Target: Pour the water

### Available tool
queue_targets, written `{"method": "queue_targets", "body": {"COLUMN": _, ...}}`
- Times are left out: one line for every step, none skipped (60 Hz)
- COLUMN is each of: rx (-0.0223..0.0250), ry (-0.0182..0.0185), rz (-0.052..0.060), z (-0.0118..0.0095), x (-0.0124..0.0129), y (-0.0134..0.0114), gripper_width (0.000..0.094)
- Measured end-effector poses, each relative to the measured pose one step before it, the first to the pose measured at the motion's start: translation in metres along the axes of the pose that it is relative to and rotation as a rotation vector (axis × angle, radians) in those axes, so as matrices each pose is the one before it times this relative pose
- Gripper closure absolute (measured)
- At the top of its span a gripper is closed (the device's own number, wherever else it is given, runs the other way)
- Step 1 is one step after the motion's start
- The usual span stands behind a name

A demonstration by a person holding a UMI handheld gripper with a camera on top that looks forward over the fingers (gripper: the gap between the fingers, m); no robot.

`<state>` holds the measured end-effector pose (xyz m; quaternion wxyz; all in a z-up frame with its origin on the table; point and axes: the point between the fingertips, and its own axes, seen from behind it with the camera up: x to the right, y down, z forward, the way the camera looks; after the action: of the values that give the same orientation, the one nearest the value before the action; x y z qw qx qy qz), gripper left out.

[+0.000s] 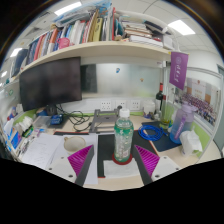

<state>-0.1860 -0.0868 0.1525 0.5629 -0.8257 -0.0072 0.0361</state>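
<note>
**Gripper lined up on the bottle, not yet closed**

Gripper (117,160) fingers stand spread, magenta pads (80,157) facing inward, with the water bottle (122,140) upright between them — a gap shows at either side, so nothing is clamped yet. Its green cap is on, and the bottle rests on the counter (105,170) on its own base, centred for a squeeze at mid-height. Judging by that, the grasp comes next, pouring later. Off to one side beyond the fingers sits a clear container (182,122) — possibly the target, though I cannot tell. Behind stand a dark monitor (50,82) and a shelf (90,48) of books.
</note>
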Motion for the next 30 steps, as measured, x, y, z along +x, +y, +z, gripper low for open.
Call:
{"method": "queue_targets", "body": {"rx": 0.00167, "ry": 0.0041, "rz": -0.0037, "z": -0.00525, "x": -0.00324, "y": -0.00439, "gripper_width": 0.0119}}
{"method": "queue_targets", "body": {"rx": 0.00348, "ry": 0.00341, "rz": -0.0064, "z": -0.00494, "x": -0.00316, "y": -0.00487, "gripper_width": 0.0116}}
{"method": "queue_targets", "body": {"rx": 0.00337, "ry": 0.00449, "rz": -0.0072, "z": -0.00554, "x": -0.00376, "y": -0.00633, "gripper_width": 0.0113}}
{"method": "queue_targets", "body": {"rx": 0.00732, "ry": 0.00548, "rz": -0.0086, "z": -0.00408, "x": -0.00227, "y": -0.00533, "gripper_width": 0.0108}}
{"method": "queue_targets", "body": {"rx": 0.00849, "ry": 0.00608, "rz": -0.0066, "z": -0.00427, "x": -0.00145, "y": -0.00564, "gripper_width": 0.0101}}
{"method": "queue_targets", "body": {"rx": 0.00825, "ry": 0.0066, "rz": -0.0054, "z": -0.00396, "x": -0.00184, "y": -0.00516, "gripper_width": 0.0095}}
{"method": "queue_targets", "body": {"rx": 0.00638, "ry": 0.00476, "rz": -0.0046, "z": -0.00378, "x": -0.00225, "y": -0.00463, "gripper_width": 0.0092}}
{"method": "queue_targets", "body": {"rx": 0.00614, "ry": 0.00321, "rz": -0.0038, "z": -0.00376, "x": -0.00228, "y": -0.00495, "gripper_width": 0.0092}}
{"method": "queue_targets", "body": {"rx": 0.00752, "ry": 0.00175, "rz": -0.0031, "z": -0.00345, "x": -0.00218, "y": -0.0053, "gripper_width": 0.0092}}
{"method": "queue_targets", "body": {"rx": 0.00853, "ry": 0.00032, "rz": -0.0018, "z": -0.00348, "x": -0.0026, "y": -0.00535, "gripper_width": 0.0094}}
{"method": "queue_targets", "body": {"rx": 0.0081, "ry": -0.00023, "rz": 0.0003, "z": -0.0032, "x": -0.00256, "y": -0.00476, "gripper_width": 0.0094}}
{"method": "queue_targets", "body": {"rx": 0.00714, "ry": -0.00064, "rz": 0.0015, "z": -0.00329, "x": -0.0024, "y": -0.00469, "gripper_width": 0.0094}}
{"method": "queue_targets", "body": {"rx": 0.00796, "ry": -0.00085, "rz": 0.0022, "z": -0.00311, "x": -0.00242, "y": -0.0046, "gripper_width": 0.0095}}
{"method": "queue_targets", "body": {"rx": 0.00825, "ry": -0.0007, "rz": 0.0004, "z": -0.0023, "x": -0.00283, "y": -0.0053, "gripper_width": 0.0095}}
{"method": "queue_targets", "body": {"rx": 0.00903, "ry": -0.0014, "rz": 0.0025, "z": -0.00255, "x": -0.00289, "y": -0.00412, "gripper_width": 0.0095}}
{"method": "queue_targets", "body": {"rx": 0.00745, "ry": -0.00043, "rz": 0.0033, "z": -0.00219, "x": -0.00216, "y": -0.00342, "gripper_width": 0.0094}}
{"method": "queue_targets", "body": {"rx": 0.00566, "ry": -0.00145, "rz": 0.0038, "z": -0.00189, "x": -0.00206, "y": -0.00301, "gripper_width": 0.0095}}
{"method": "queue_targets", "body": {"rx": 0.00447, "ry": -0.00098, "rz": 0.0031, "z": -0.00171, "x": -0.00166, "y": -0.0024, "gripper_width": 0.0095}}
{"method": "queue_targets", "body": {"rx": 0.00355, "ry": -0.00118, "rz": 0.0025, "z": -0.00155, "x": -0.00193, "y": -0.00218, "gripper_width": 0.0095}}
{"method": "queue_targets", "body": {"rx": 0.00184, "ry": -0.00071, "rz": 0.003, "z": -0.00139, "x": -0.0016, "y": -0.00147, "gripper_width": 0.0097}}
{"method": "queue_targets", "body": {"rx": 0.00076, "ry": 0.00015, "rz": 0.0027, "z": -0.00105, "x": -0.00114, "y": -0.0009, "gripper_width": 0.0097}}
{"method": "queue_targets", "body": {"rx": 0.00024, "ry": 0.00085, "rz": 0.0019, "z": -0.00102, "x": -0.00089, "y": -0.00064, "gripper_width": 0.0098}}
{"method": "queue_targets", "body": {"rx": 0.00248, "ry": 0.0017, "rz": 0.0029, "z": -0.00096, "x": -0.00199, "y": -0.00014, "gripper_width": 0.0097}}
{"method": "queue_targets", "body": {"rx": -0.00023, "ry": 0.00067, "rz": 0.0031, "z": -0.00072, "x": -0.00048, "y": -0.00037, "gripper_width": 0.0097}}
{"method": "queue_targets", "body": {"rx": -0.00058, "ry": 0.00163, "rz": 0.0023, "z": -0.00069, "x": -0.00033, "y": -0.00007, "gripper_width": 0.0099}}
{"method": "queue_targets", "body": {"rx": -0.00167, "ry": 0.00198, "rz": 0.002, "z": -0.00064, "x": -0.00089, "y": 0.00043, "gripper_width": 0.01}}
{"method": "queue_targets", "body": {"rx": -0.00262, "ry": 0.00022, "rz": 0.0027, "z": -0.00051, "x": -0.00112, "y": 0.0007, "gripper_width": 0.01}}
{"method": "queue_targets", "body": {"rx": -0.00152, "ry": -0.00089, "rz": 0.0034, "z": -0.0004, "x": -0.00131, "y": 0.00067, "gripper_width": 0.0102}}
{"method": "queue_targets", "body": {"rx": -0.00128, "ry": -0.00124, "rz": 0.0039, "z": -0.00041, "x": -0.00148, "y": 0.00064, "gripper_width": 0.0101}}
{"method": "queue_targets", "body": {"rx": -0.00155, "ry": -0.00137, "rz": 0.0037, "z": -0.00026, "x": -0.00119, "y": 0.00072, "gripper_width": 0.0101}}
